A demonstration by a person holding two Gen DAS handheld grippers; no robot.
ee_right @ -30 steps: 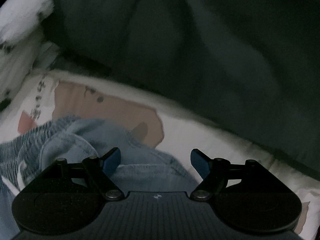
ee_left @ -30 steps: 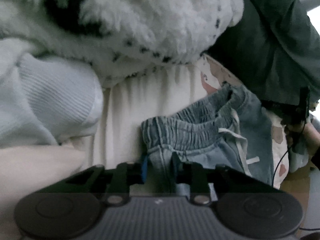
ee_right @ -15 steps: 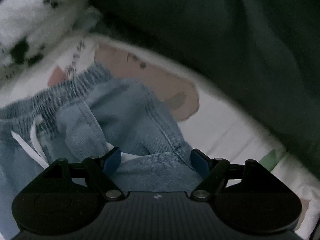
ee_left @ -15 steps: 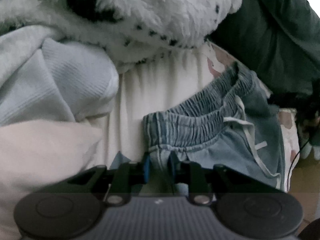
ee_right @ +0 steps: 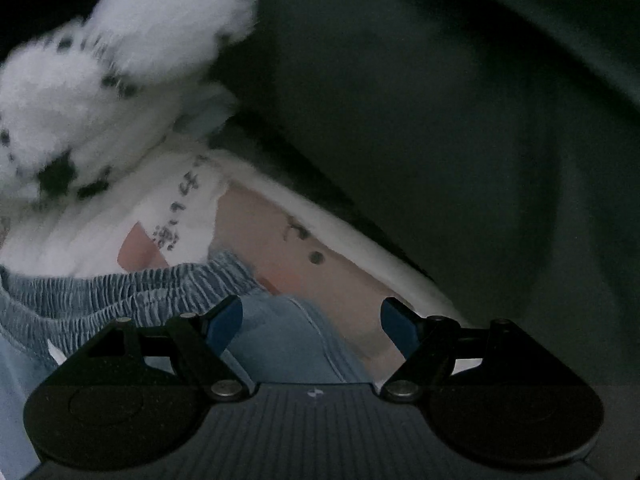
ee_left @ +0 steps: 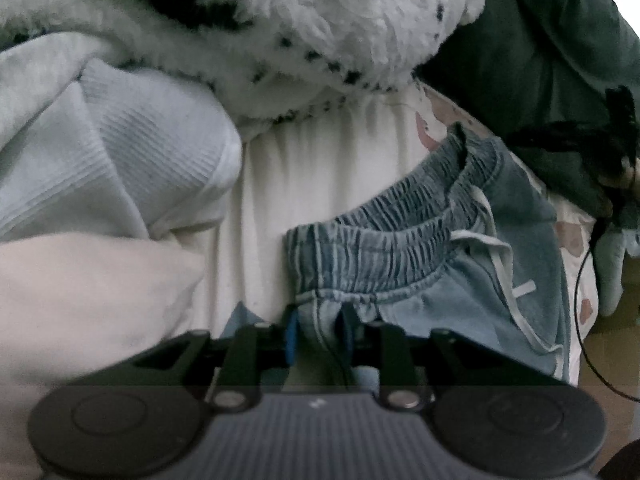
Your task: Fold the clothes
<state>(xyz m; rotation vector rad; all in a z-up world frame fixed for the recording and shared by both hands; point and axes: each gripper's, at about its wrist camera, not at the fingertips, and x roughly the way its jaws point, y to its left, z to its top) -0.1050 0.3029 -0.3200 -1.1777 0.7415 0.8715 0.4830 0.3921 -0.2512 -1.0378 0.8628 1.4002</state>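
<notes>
Light-blue denim shorts [ee_left: 424, 304] with a gathered elastic waistband and white drawstring lie on a patterned sheet. My left gripper [ee_left: 320, 330] is shut on a fold of the denim just under the waistband's left end, its jaws easing apart slightly. In the right wrist view the shorts [ee_right: 280, 340] show their waistband [ee_right: 120, 292] at the lower left. My right gripper [ee_right: 312, 320] hovers over the shorts' right side near the waistband corner. Its jaws are closing, with the denim edge between them, and the pads do not press on it.
A fluffy white garment with black spots [ee_left: 320, 20] [ee_right: 100, 100] is heaped behind the shorts. A dark green garment [ee_left: 540, 80] [ee_right: 440, 120] lies at the right, a white ribbed garment [ee_left: 140, 152] and cream cloth [ee_left: 80, 292] at the left. A thin black cable [ee_left: 580, 320] hangs at the right edge.
The right gripper has slid up along the shorts' side towards the waistband corner and rolled, and its jaws have narrowed a little. The left gripper keeps its pinch in place.
</notes>
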